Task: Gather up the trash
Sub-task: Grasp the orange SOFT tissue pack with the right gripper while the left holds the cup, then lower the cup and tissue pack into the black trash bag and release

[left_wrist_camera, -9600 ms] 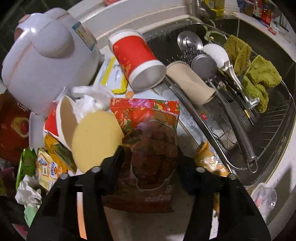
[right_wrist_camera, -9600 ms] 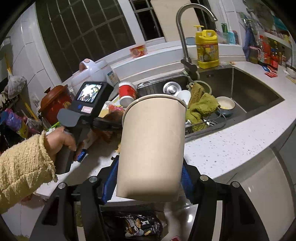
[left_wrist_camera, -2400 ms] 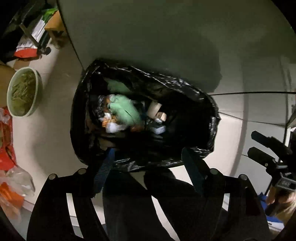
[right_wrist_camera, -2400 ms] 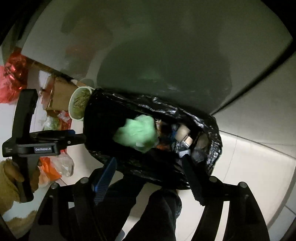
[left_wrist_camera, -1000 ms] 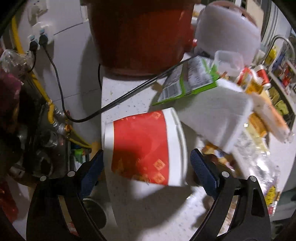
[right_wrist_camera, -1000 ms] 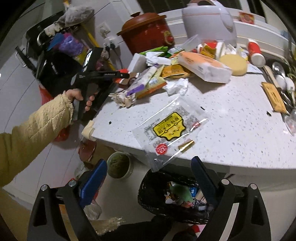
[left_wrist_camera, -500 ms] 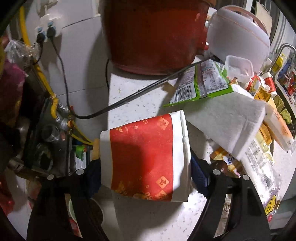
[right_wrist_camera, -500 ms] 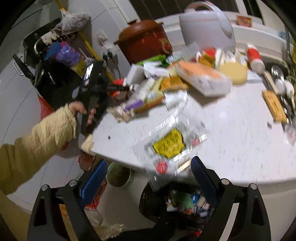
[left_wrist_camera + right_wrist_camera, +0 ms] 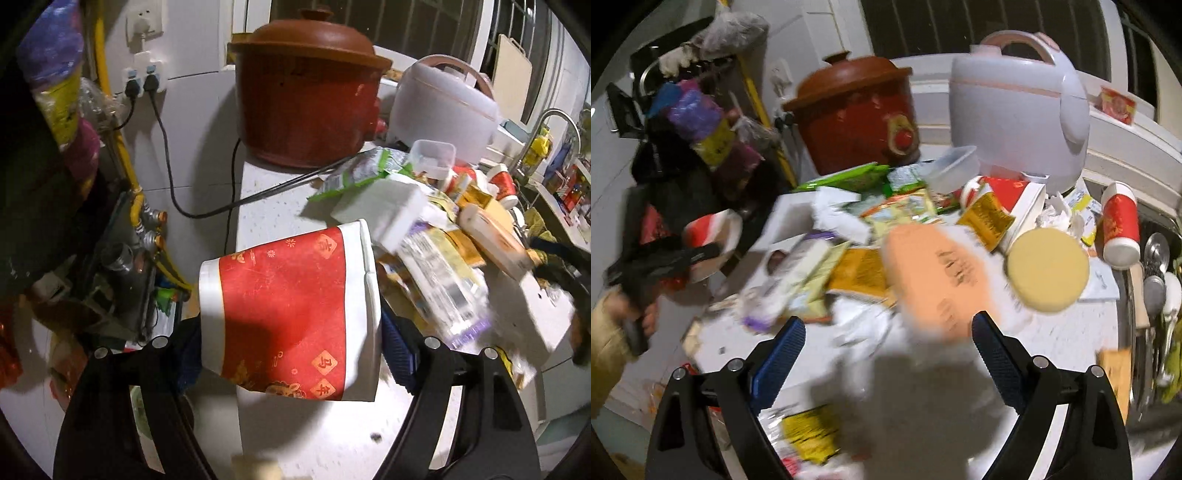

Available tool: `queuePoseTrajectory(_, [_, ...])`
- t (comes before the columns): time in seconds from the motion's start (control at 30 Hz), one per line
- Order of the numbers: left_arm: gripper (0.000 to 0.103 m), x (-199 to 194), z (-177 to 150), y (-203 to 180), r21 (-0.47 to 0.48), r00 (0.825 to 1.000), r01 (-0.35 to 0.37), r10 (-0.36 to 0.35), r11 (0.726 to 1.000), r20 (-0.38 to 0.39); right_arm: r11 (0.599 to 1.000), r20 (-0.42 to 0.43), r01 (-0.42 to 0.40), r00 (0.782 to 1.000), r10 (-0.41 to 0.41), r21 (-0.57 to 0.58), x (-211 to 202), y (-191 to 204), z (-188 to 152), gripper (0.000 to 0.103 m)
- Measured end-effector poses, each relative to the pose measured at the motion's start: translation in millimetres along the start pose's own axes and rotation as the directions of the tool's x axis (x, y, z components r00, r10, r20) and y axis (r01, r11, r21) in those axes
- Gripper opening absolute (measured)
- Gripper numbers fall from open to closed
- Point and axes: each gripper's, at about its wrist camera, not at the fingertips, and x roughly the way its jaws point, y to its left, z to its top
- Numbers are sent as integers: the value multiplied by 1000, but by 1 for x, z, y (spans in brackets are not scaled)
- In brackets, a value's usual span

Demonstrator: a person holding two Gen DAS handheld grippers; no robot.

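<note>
Left wrist view: a speckled white countertop carries a brown-lidded red crock pot. Above its edge the left gripper clamps a red-and-white paper cup, lying crosswise, wide mouth pointing right. Right gripper jaws stand apart, empty, over blurred wrappers.

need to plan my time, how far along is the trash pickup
Midway at best. In hand: the left gripper is shut on a red paper cup. The right gripper is open and empty. Left: wrappers, an orange packet and another red cup litter the counter.
</note>
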Motion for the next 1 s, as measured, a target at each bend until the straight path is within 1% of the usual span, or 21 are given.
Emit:
queuePoseTrajectory(0.07, [77, -7, -8, 0, -23, 1000, 7, -7, 1000, -5, 1000, -20, 12, 1000, -13, -21, 13, -9, 7, 90])
queuePoseTrajectory(0.13, [77, -11, -14, 1, -45, 1000, 9, -9, 999, -6, 998, -68, 45, 997, -48, -50, 32, -18, 13, 91])
queuePoseTrajectory(0.23, [77, -14, -23, 2, -75, 1000, -1, 0, 997, -15, 995, -133, 68, 988, -78, -76, 58, -29, 16, 92])
queuePoseTrajectory(0.3, [77, -15, -29, 1, -91, 1000, 0, -1, 996, -19, 994, -154, 68, 985, -81, -89, 68, -33, 16, 91])
queuePoseTrajectory(0.33, [77, -16, -31, 0, -94, 1000, -4, 3, 996, -19, 993, -160, 71, 983, -86, -98, 72, -35, 16, 88])
queuePoseTrajectory(0.37, [77, -16, -32, -1, -95, 1000, -6, 4, 995, -20, 992, -159, 68, 984, -84, -106, 73, -35, 15, 78])
queuePoseTrajectory(0.47, [77, -20, -36, -5, -101, 1000, -1, -1, 995, -16, 992, -151, 74, 984, -90, -107, 68, -33, 16, 62])
queuePoseTrajectory(0.5, [77, -21, -36, -6, -101, 1000, 2, -4, 995, -14, 993, -135, 60, 988, -73, -101, 61, -32, 15, 58])
queuePoseTrajectory(0.53, [77, -23, -37, -8, -102, 1000, 6, -7, 995, -12, 993, -126, 55, 990, -68, -101, 56, -31, 14, 56])
queuePoseTrajectory(0.6, [77, -26, -38, -11, -104, 1000, 21, -22, 994, -4, 993, -107, 44, 993, -56, -105, 44, -26, 15, 48])
queuePoseTrajectory(0.67, [77, -32, -38, -14, -101, 1000, 31, -31, 994, 5, 995, -70, 20, 997, -27, -101, 24, -22, 16, 44])
queuePoseTrajectory(0.7, [77, -38, -39, -17, -98, 999, 42, -41, 994, 14, 996, -61, 11, 998, -17, -91, 16, -21, 17, 44])
queuePoseTrajectory(0.8, [77, -59, -48, -25, -75, 997, 77, -75, 994, 30, 997, 11, -42, 999, 43, -72, -28, -11, 14, 43])
queuePoseTrajectory(0.87, [77, -74, -62, -31, -52, 993, 118, -117, 992, 24, 992, 44, -114, 992, 117, -59, -62, 1, 4, 43])
queuePoseTrajectory(0.93, [77, -85, -77, -38, -30, 989, 147, -147, 989, 4, 982, 45, -175, 983, 178, -65, -85, 17, -9, 43])
queuePoseTrajectory(1.0, [77, -93, -102, -45, -25, 983, 180, -181, 983, -45, 970, 18, -234, 972, 236, -70, -100, 31, -27, 43])
